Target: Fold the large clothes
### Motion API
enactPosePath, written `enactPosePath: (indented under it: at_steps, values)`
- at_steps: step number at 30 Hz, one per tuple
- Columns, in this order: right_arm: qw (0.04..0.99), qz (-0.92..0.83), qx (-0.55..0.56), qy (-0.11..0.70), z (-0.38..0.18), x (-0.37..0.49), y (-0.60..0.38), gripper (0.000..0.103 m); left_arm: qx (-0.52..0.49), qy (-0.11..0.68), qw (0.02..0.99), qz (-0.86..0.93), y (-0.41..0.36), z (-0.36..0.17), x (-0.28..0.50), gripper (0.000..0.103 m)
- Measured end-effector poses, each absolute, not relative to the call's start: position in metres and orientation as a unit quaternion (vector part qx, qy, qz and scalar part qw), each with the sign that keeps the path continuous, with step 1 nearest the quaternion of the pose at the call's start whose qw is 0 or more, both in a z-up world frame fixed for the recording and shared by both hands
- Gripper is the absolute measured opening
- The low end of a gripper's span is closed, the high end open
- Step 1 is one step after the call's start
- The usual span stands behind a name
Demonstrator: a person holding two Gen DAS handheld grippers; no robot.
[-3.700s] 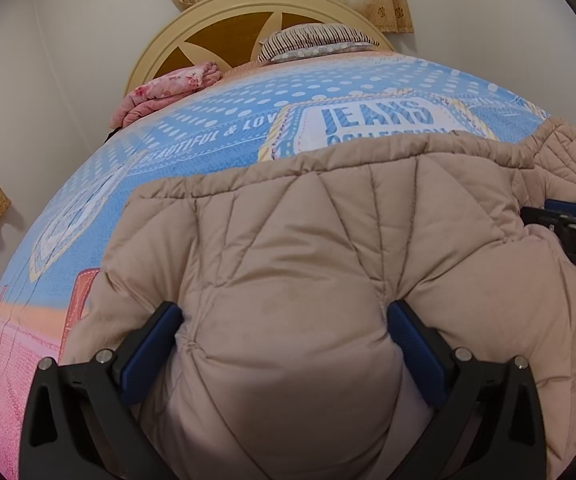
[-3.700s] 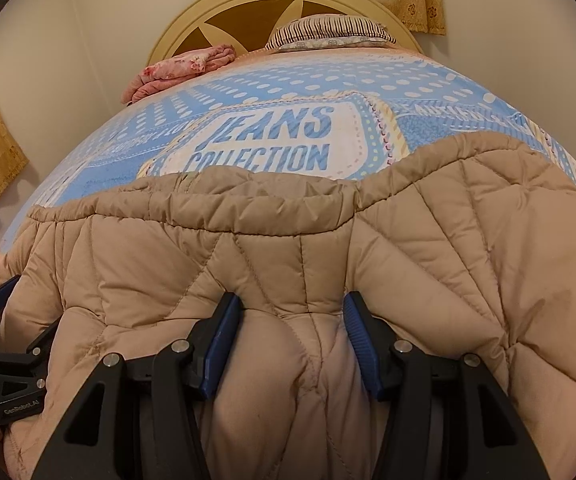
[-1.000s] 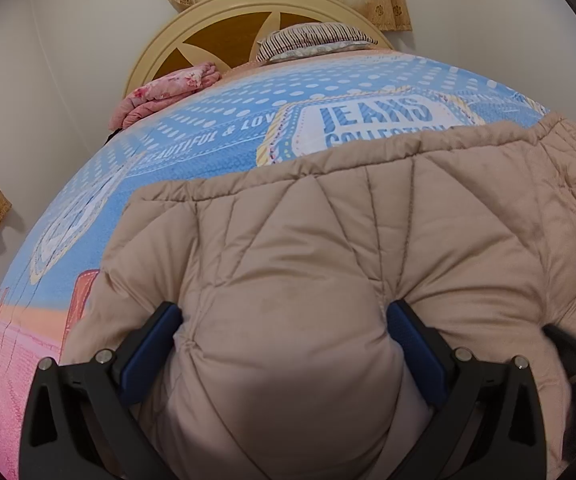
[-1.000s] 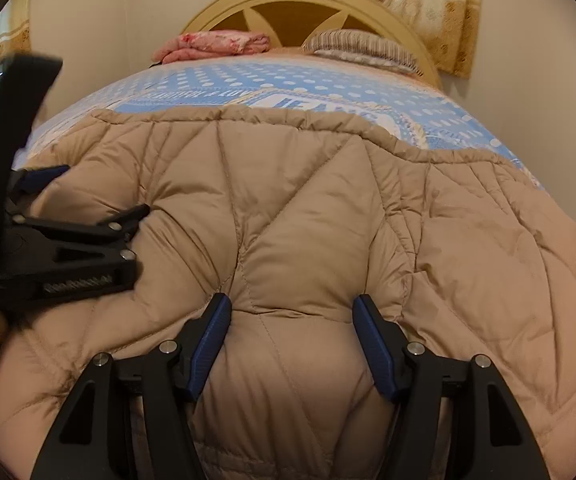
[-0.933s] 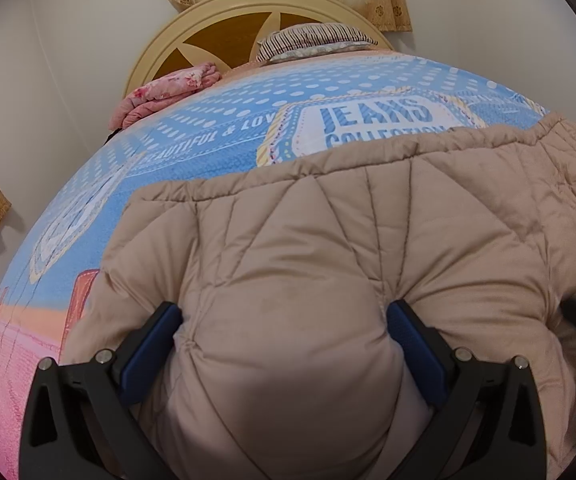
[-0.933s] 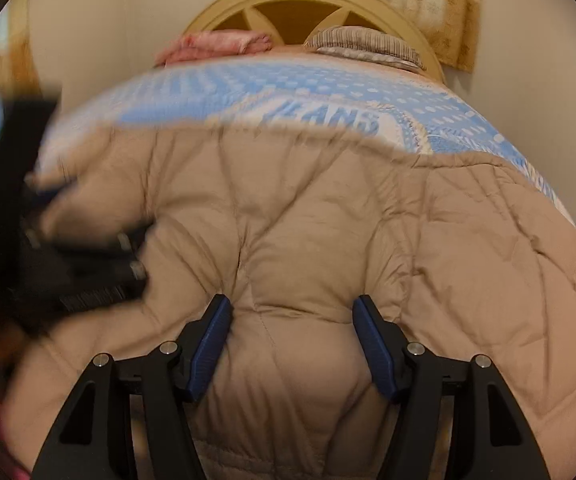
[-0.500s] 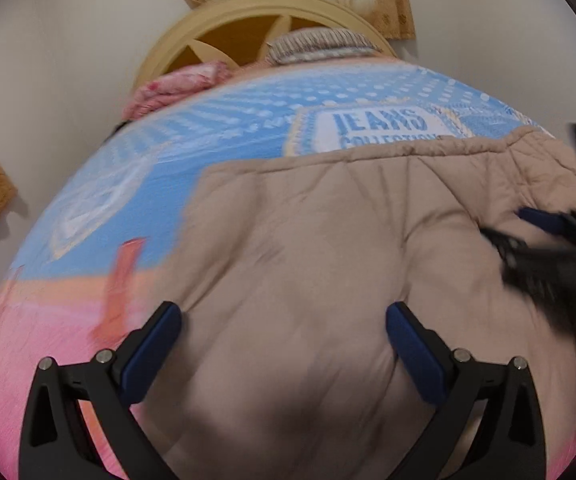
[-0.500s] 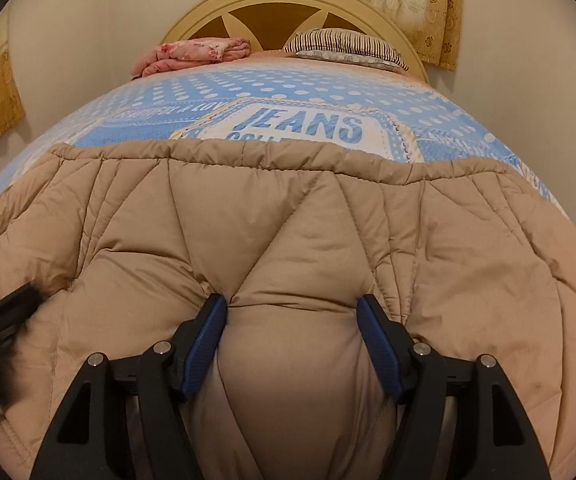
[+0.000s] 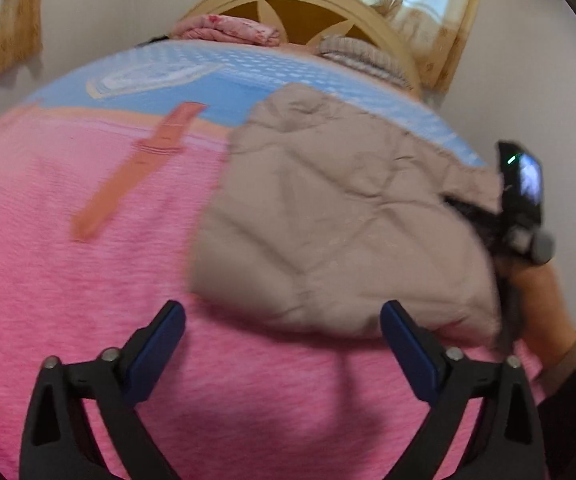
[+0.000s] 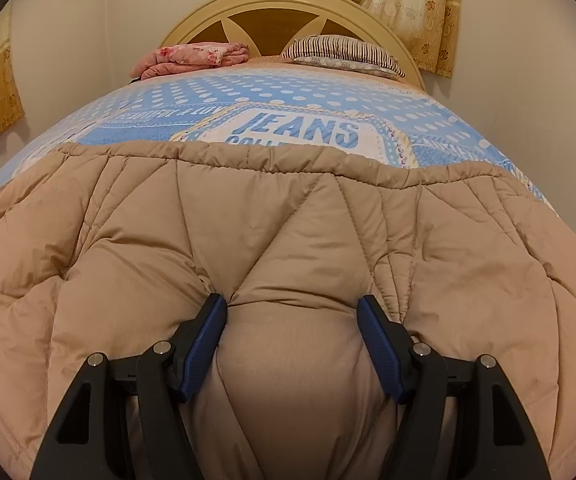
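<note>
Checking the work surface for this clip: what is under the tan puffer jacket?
The tan puffer jacket lies on a printed bedspread, blue around it in the right wrist view, pink in the left. Whatever sits directly beneath the jacket is covered.

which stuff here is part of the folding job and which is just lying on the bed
In the job:
- tan quilted coat
- right hand-held gripper, clamped on it
- left hand-held gripper, open

Just lying about:
- striped pillow
- folded pink cloth

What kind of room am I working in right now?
Most likely a home bedroom. A blue and pink printed bedspread covers a bed with an arched cream wooden headboard, a striped pillow lies at its head, and yellow patterned curtains hang behind.
</note>
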State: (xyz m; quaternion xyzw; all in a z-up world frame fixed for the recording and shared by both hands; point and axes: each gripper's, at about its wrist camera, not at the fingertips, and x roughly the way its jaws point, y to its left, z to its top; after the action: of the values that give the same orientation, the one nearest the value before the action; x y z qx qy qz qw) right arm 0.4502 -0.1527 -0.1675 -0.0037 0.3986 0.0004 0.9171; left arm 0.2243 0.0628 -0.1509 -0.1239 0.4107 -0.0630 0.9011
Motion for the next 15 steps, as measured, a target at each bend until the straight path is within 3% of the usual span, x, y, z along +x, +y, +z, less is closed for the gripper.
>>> enactPosePath:
  at_steps: [9, 11, 12, 14, 15]
  values:
    - [0.918, 0.008, 0.009, 0.396, -0.167, 0.444, -0.154, 0.068, -0.239, 0.369, 0.898, -0.017, 0.08, -0.163, 0.271, 0.095]
    - [0.916, 0.007, 0.004, 0.4, -0.166, 0.445, -0.153, 0.069, -0.241, 0.367, 0.898, -0.014, 0.082, -0.164, 0.279, 0.062]
    - [0.913, 0.01, 0.003, 0.407, -0.165, 0.447, -0.152, 0.069, -0.244, 0.365, 0.898, -0.019, 0.083, -0.164, 0.284, 0.055]
    - [0.908, 0.026, 0.004, 0.418, -0.159, 0.444, -0.155, 0.069, -0.248, 0.354, 0.901, -0.033, 0.087, -0.16, 0.286, 0.028]
    - [0.909, 0.031, 0.006, 0.416, -0.148, 0.435, -0.157, 0.069, -0.244, 0.345, 0.905, -0.043, 0.089, -0.155, 0.286, 0.025]
